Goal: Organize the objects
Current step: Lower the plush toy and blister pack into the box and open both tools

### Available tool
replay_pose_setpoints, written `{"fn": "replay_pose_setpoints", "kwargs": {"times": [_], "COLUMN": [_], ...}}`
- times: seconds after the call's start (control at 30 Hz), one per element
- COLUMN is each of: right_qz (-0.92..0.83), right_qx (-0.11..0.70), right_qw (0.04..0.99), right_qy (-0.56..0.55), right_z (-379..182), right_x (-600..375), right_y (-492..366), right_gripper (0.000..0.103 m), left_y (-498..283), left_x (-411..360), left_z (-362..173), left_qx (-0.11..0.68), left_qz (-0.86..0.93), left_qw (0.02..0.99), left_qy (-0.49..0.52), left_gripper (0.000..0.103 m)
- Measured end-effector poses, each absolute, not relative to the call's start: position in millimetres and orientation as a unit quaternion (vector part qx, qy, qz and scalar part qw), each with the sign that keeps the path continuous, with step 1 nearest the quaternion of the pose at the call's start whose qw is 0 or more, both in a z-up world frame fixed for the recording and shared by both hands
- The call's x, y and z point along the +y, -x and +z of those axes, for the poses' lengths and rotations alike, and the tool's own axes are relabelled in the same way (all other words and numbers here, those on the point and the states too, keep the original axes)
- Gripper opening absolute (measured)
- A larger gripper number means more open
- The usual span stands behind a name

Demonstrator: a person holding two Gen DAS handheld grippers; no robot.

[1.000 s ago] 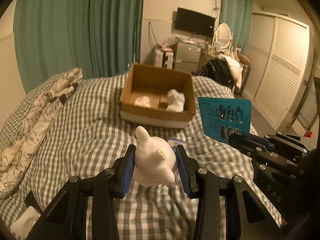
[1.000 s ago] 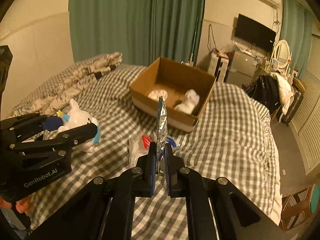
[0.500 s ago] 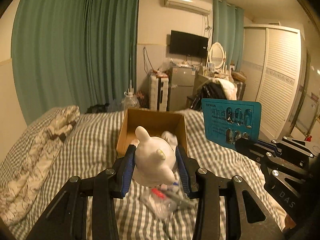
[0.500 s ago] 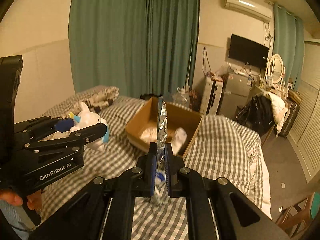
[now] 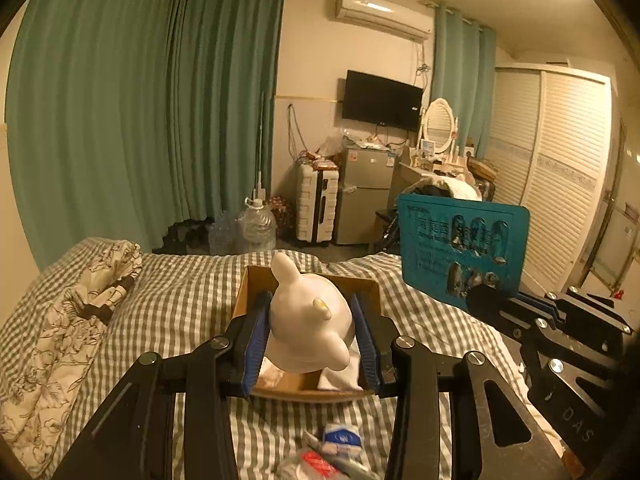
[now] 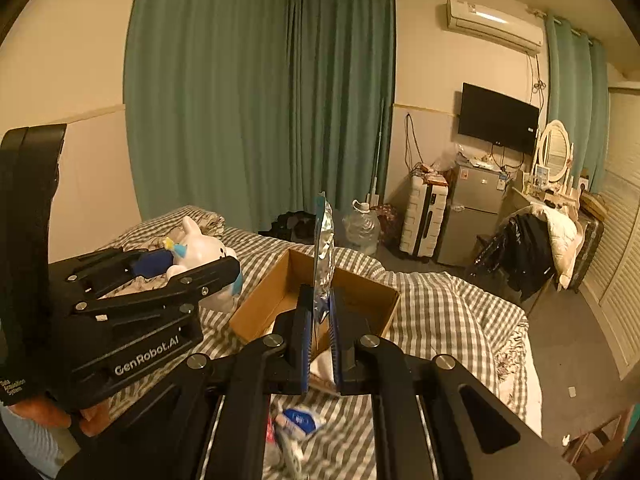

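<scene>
While both tools hang above the checked bedspread (image 5: 172, 312), the left gripper (image 5: 310, 334), low in the frame's centre, clamps a white toy figure (image 5: 306, 320) over the open cardboard box (image 6: 280, 296), presumably to drop it there. At the right of that frame, the right gripper (image 6: 320, 332) pinches a teal blister pack (image 5: 462, 248) upright by its lower edge, probably box-bound too. Small packets (image 5: 340, 436) lie on the bed at the bottom edge. Green curtains (image 5: 152, 120) fill the upper left; a television (image 5: 382, 100) hangs right of centre.
</scene>
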State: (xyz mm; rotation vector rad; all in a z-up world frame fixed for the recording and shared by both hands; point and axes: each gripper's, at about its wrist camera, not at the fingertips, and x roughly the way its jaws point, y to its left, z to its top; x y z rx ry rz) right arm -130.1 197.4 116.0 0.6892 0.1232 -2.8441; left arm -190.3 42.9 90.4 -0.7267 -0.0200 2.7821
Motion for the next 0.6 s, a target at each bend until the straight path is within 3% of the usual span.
{"fn": "replay_pose_setpoints", "kwargs": {"times": [0.6], "right_qz": [-0.949], "right_qx": [0.027], "right_qw": [0.117], "right_qy": [-0.291], "right_z": [44.6], "right_x": [205.4], "right_y": [281.1], "right_gripper": [0.007], "left_y": [312.4], "left_x": [48.0], "left_z": [-0.9], "left_qx": [0.017], "left_qz": [0.948], "left_qw": [0.104], "left_qy": [0.301], "left_gripper": [0.041]}}
